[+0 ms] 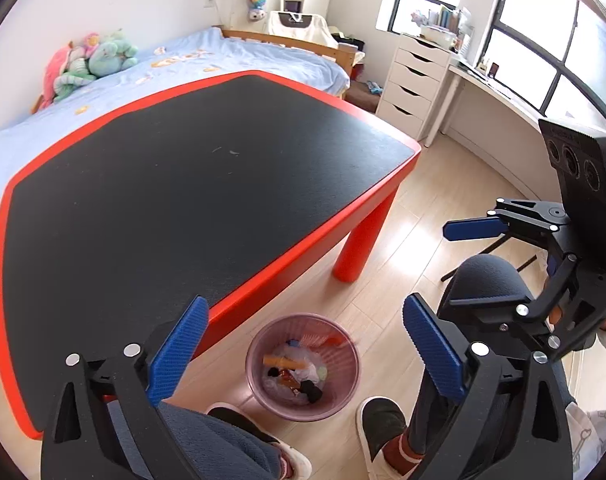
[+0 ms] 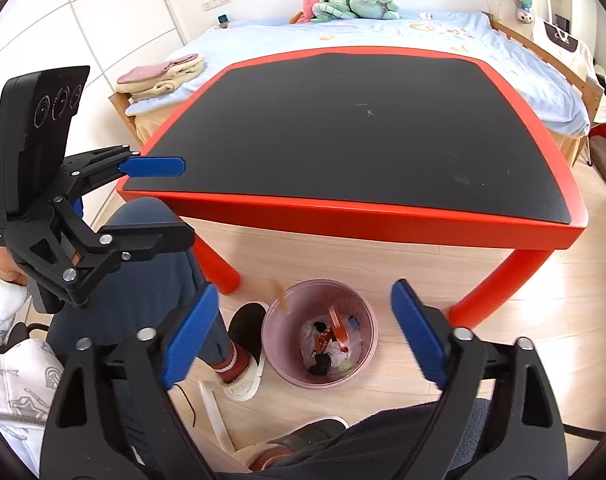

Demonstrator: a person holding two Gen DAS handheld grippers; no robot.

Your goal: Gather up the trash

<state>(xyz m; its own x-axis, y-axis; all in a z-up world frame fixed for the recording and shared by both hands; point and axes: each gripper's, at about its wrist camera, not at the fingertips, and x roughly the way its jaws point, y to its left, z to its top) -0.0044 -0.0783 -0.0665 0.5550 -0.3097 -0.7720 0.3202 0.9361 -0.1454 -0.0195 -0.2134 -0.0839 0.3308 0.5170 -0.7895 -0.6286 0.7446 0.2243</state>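
Note:
A pink see-through bin (image 1: 345, 398) (image 2: 369, 360) stands on the wood floor in front of the red-rimmed table (image 1: 183, 200) (image 2: 343, 128). Inside lies trash (image 1: 293, 376) (image 2: 327, 346): wrappers, white plastic, a dark scrap. A blurred orange piece (image 2: 281, 298) shows at the bin's rim. My left gripper (image 1: 303, 308) (image 2: 185, 200) hangs open above the bin with nothing between its blue pads. Beside it, my right gripper (image 2: 305, 292) (image 1: 449, 266) is open too, above the bin and holding nothing. The black tabletop bears nothing.
A person's knees and slippered feet (image 1: 383, 420) (image 2: 243, 344) flank the bin. A bed (image 1: 103, 92) with plush toys (image 2: 351, 0) lies behind the table. A white drawer unit (image 1: 415, 80) and a desk stand under the window. Folded towels (image 2: 163, 78) rest on the bed's end.

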